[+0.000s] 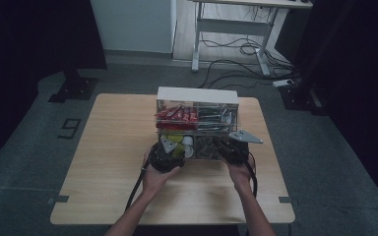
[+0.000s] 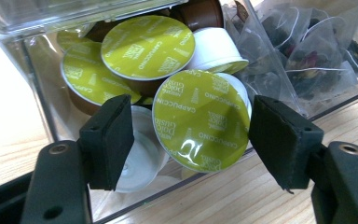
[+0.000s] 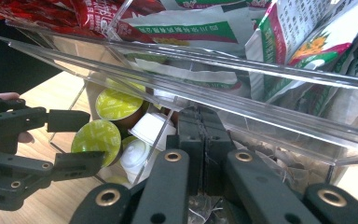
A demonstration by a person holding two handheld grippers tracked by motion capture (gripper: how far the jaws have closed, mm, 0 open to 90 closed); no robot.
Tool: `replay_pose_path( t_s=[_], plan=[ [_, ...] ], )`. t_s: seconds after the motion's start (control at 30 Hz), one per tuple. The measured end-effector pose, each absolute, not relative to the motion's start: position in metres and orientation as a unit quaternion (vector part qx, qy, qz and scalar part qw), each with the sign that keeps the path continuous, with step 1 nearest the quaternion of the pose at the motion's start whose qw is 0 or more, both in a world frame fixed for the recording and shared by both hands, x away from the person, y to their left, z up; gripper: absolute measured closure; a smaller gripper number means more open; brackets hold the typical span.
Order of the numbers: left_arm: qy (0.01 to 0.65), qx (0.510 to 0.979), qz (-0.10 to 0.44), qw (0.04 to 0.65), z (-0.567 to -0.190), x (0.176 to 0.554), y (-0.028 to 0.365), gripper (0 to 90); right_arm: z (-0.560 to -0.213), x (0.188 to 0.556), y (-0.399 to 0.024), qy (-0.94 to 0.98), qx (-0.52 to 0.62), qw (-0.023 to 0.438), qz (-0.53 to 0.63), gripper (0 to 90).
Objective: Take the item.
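Observation:
A clear organizer box (image 1: pixel 197 94) with a white top stands mid-table, and its lower drawer (image 2: pixel 42 79) is pulled out. The drawer holds green-lidded coffee capsules and white ones. My left gripper (image 1: pixel 165 155) (image 2: pixel 191 137) is open. Its pads (image 2: pixel 109 140) stand on either side of one green capsule (image 2: pixel 200 119) (image 3: pixel 96 137) at the drawer's front, with a gap on the left. The right gripper (image 1: pixel 234 150) (image 3: pixel 204 126) is shut, its tips under the clear shelf edge above the tea bags (image 2: pixel 307 60). I cannot see anything between its jaws.
Red sachets (image 1: pixel 177 116) (image 3: pixel 74 14) and printed packets (image 3: pixel 307 37) fill the upper compartments. Bare wooden table (image 1: pixel 118 147) lies left, right and in front of the box. A desk frame with cables (image 1: pixel 236 29) stands on the floor behind.

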State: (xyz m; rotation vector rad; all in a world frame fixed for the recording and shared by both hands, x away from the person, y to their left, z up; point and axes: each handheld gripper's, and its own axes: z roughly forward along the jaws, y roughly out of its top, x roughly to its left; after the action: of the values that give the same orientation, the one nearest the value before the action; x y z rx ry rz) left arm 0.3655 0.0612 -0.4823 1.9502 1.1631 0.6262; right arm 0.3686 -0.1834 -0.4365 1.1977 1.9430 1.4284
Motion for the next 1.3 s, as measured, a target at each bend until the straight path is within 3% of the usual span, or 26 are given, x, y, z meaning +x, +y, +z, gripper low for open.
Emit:
replay_pose_path(
  t_s=[0.3, 0.47, 0.73, 0.8, 0.83, 0.9, 1.3],
  plan=[
    [0.454, 0.77, 0.245, 0.377, -0.485, 0.3661, 0.0558, 30.6, -0.4369, 0.3683, -0.1831, 0.703, 0.434, 0.223, 0.517, 88.2],
    [0.452, 0.768, 0.252, 0.378, -0.4866, 0.3648, 0.0551, 38.0, -0.4371, 0.3683, -0.1831, 0.703, 0.434, 0.223, 0.517, 88.2],
    [0.45, 0.765, 0.25, 0.386, -0.4869, 0.3633, 0.0563, 39.0, -0.4376, 0.3681, -0.1836, 0.702, 0.435, 0.224, 0.517, 88.2],
    [0.447, 0.763, 0.253, 0.392, -0.4853, 0.362, 0.0575, 41.7, -0.4377, 0.3682, -0.1838, 0.702, 0.435, 0.224, 0.518, 88.2],
    [0.447, 0.759, 0.26, 0.395, -0.4838, 0.3606, 0.0581, 48.7, -0.4379, 0.3682, -0.184, 0.701, 0.435, 0.225, 0.518, 88.2],
    [0.449, 0.758, 0.257, 0.398, -0.4817, 0.3607, 0.0611, 50.0, -0.4382, 0.3682, -0.184, 0.701, 0.436, 0.225, 0.518, 88.2],
    [0.45, 0.772, 0.24, 0.38, -0.4857, 0.3655, 0.0536, 36.6, -0.4388, 0.3689, -0.1837, 0.701, 0.436, 0.225, 0.517, 87.9]
  ],
)
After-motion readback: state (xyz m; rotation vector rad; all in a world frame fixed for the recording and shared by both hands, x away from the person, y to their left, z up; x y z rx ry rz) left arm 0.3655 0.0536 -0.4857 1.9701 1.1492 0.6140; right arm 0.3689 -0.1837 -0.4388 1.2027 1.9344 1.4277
